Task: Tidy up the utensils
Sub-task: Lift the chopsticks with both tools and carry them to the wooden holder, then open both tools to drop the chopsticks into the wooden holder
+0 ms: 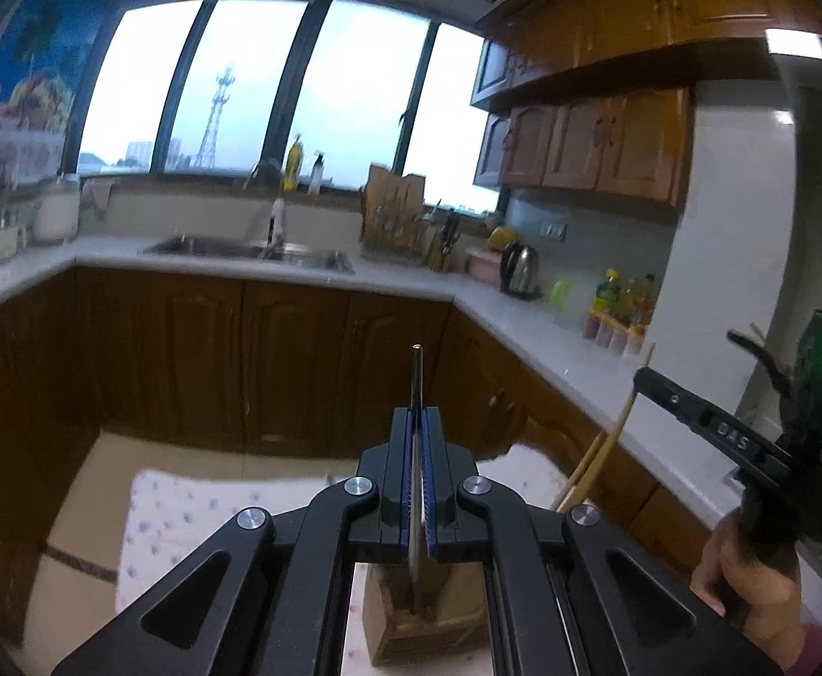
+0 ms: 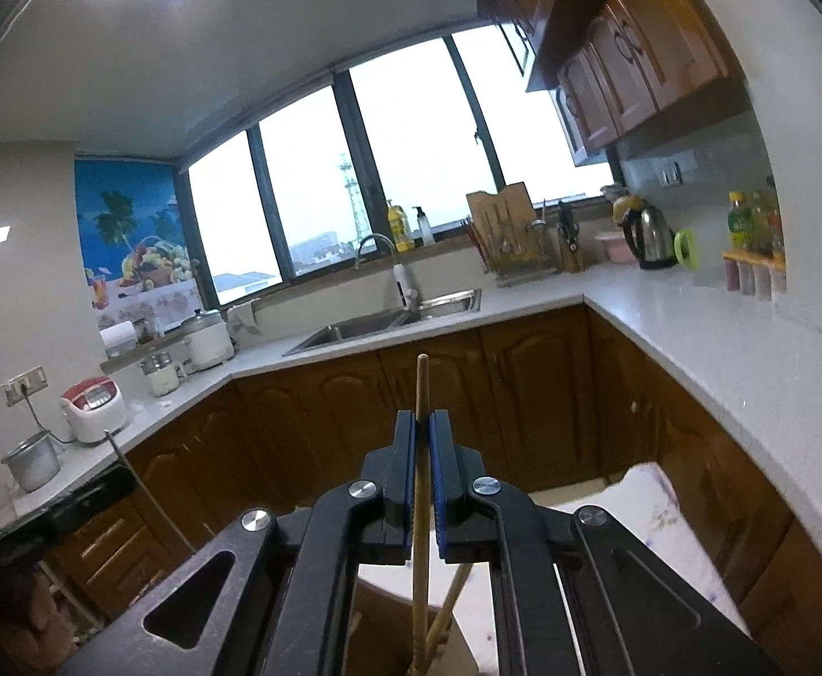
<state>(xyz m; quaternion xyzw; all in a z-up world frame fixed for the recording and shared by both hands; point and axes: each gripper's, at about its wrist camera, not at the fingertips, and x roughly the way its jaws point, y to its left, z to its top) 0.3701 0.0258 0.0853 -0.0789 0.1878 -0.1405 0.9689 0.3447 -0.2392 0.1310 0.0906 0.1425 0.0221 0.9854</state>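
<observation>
Left claw (image 1: 418, 422): clenched on a thin metal utensil (image 1: 416, 377), held upright between the blue pads, its tip standing above the fingertips. The lower end runs down into a wooden holder (image 1: 405, 625) directly beneath the claw; the utensil's type cannot be made out, as it is seen edge-on.

Right claw (image 2: 423, 428): clenched on a single wooden chopstick (image 2: 421, 388), upright, its rounded end projecting above the pads. Below the claw the shaft descends toward a brown container (image 2: 377, 631); a second pale stick (image 2: 449, 603) leans beside it there.

In the left wrist view the right claw (image 1: 644, 378) appears at the right edge with pale chopsticks (image 1: 608, 439) slanting under it.

Both holders stand on a floral-patterned cloth (image 1: 186, 512) covering the tabletop. Beyond lies an L-shaped kitchen counter (image 2: 692, 332) with a steel sink (image 2: 388, 324), a kettle (image 2: 650, 239) and a rice cooker (image 2: 93, 408), well apart from the work area.
</observation>
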